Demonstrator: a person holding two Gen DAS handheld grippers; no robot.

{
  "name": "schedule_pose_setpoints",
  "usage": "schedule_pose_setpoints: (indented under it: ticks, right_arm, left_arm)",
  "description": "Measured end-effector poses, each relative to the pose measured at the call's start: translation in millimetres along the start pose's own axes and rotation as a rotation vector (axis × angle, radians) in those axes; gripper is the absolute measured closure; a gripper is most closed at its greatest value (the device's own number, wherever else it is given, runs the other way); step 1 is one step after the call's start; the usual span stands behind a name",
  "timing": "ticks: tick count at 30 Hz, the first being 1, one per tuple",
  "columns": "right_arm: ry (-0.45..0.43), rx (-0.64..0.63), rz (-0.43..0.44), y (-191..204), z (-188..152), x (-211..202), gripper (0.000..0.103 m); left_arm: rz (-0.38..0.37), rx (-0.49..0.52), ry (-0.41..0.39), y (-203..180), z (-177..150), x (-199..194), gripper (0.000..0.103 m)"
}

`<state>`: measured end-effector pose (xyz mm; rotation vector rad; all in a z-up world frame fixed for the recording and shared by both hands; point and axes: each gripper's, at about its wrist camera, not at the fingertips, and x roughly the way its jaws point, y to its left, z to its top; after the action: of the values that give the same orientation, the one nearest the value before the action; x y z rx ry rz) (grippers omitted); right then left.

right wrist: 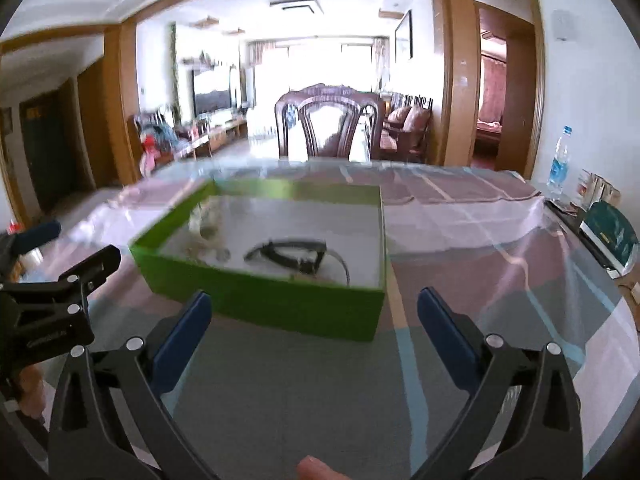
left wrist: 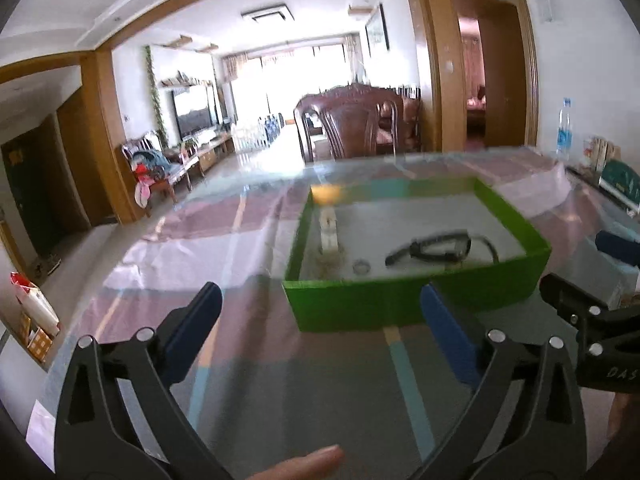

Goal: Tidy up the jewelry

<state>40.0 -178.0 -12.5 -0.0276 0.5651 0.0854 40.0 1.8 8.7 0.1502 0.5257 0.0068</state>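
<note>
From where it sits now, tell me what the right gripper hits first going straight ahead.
Most likely the near wall of the green box, straight ahead of the open right gripper. Depth is hard to judge.

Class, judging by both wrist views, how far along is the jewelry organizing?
Done: a watch, a ring and a pale strap-like piece lie in the green box. In hand: nothing; the left gripper and right gripper are open, short of the box. Left: unclear; no loose jewelry shows.

Wooden chair (right wrist: 330, 120) behind table (right wrist: 500, 248); water bottle (right wrist: 559, 162).
</note>
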Motion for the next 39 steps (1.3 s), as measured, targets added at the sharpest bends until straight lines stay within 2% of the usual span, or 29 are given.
schedule_pose_setpoints:
  ticks: [3, 11, 39]
  right_arm:
    - [0.019, -0.035, -0.010, 4, -5, 4, 0.003]
    - [-0.012, -0.034, -0.011, 8, -8, -3, 0.003]
    - [-0.008, -0.021, -0.010, 7, -7, -3, 0.003]
  left_arm:
    - [-0.017, 0.015, 0.041, -5, -6, 8, 0.004]
    - [-0.016, 0.014, 0.041, -6, -13, 10, 0.004]
    - [-0.028, 0.026, 0.051, -9, -14, 11, 0.004]
